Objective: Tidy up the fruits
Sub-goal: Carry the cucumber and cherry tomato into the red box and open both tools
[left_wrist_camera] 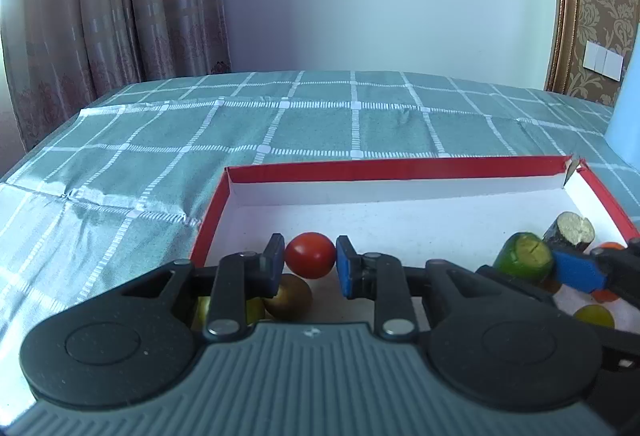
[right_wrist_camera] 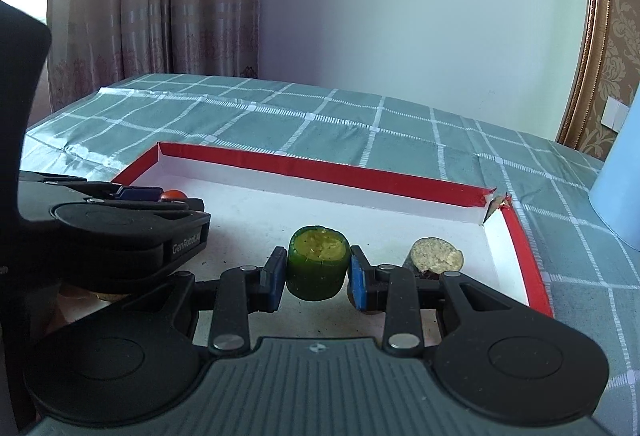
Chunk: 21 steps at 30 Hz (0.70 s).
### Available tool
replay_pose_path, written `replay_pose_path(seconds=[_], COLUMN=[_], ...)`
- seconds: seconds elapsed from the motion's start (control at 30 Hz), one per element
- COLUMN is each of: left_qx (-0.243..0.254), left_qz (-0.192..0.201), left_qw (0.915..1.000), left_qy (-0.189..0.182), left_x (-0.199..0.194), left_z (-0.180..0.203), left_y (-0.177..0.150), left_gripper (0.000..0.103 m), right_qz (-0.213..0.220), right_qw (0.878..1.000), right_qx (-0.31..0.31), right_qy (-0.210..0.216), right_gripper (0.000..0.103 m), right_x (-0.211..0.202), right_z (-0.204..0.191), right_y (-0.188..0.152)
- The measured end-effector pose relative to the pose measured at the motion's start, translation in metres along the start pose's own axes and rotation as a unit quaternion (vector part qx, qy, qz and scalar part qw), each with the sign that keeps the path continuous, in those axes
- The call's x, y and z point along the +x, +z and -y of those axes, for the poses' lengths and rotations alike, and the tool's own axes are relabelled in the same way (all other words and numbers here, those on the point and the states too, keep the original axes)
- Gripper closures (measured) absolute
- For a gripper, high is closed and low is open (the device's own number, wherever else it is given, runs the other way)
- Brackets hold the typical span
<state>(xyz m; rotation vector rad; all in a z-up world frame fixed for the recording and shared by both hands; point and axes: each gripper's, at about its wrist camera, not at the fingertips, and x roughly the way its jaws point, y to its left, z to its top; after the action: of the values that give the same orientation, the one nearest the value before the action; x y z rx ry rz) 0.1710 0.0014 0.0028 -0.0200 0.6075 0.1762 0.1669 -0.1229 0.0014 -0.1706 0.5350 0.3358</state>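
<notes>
Left tool [left_wrist_camera: 310, 263]: pinched on the red tomato [left_wrist_camera: 310, 255], one pad on each side, the fruit lifted just clear of the box floor.
Right tool [right_wrist_camera: 318, 271]: pressed onto the green cut piece [right_wrist_camera: 318, 262], cut face up, pads on its skin at 3 and 9 o'clock.
Box [right_wrist_camera: 320, 167]: red-rimmed, white inside, lying on the checked cloth [left_wrist_camera: 280, 123]; its far right corner [right_wrist_camera: 494, 201] was torn open.
Tomato's place: near the box's left wall, above a brownish-gold fruit [left_wrist_camera: 290, 296] at its 7 o'clock.
Green piece's place: mid-box, with the dark-skinned cut piece [right_wrist_camera: 436, 254] at its 3 o'clock, near but apart.
Other fruit: a yellow ball [left_wrist_camera: 594, 316] and an orange one [left_wrist_camera: 610, 248] by the right tool in the left view.
Risk, slip: the tomato was round and smooth and held only across its middle, so a quick swing could roll it out of the pads.
Risk, crush: the green piece looked soft at its cut face; more squeeze could split its skin.
Risk, collision: both tools worked close inside one box, so crossing paths could knock a fruit loose.
Risk, escape: a dropped fruit rolling to 2 o'clock could leave through the torn corner.
</notes>
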Motion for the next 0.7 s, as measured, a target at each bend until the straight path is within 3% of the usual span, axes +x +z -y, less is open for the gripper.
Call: replay_pose_path(seconds=[0.27, 0.4, 0.6, 0.7], left_qx=[0.004, 0.001, 0.001, 0.001], left_qz=[0.002, 0.0, 0.003, 0.01], left_qw=[1.0, 1.0, 1.0, 0.9999], left_qy=[-0.001, 0.001, -0.005, -0.006], left_x=[-0.0003, 0.0006, -0.0033, -0.0076], left_z=[0.0013, 0.0004, 0.0012, 0.0004], left_y=[-0.001, -0.0014, -0.0033, -0.0044], left_gripper=[0.077, 0.07, 0.043, 0.04], right_qz=[-0.01, -0.011, -0.014, -0.022], right_qw=[1.0, 1.0, 1.0, 1.0], right_qx=[-0.001, -0.003, 0.006, 0.012], right_qy=[0.0, -0.001, 0.005, 0.012], right_gripper=[0.072, 0.072, 0.072, 0.071], right_x=[0.0067, 0.0078, 0.0092, 0.0116], right_z=[-0.0024, -0.0034, -0.0001, 0.0025], right_y=[-0.0021, -0.0029, -0.0034, -0.004])
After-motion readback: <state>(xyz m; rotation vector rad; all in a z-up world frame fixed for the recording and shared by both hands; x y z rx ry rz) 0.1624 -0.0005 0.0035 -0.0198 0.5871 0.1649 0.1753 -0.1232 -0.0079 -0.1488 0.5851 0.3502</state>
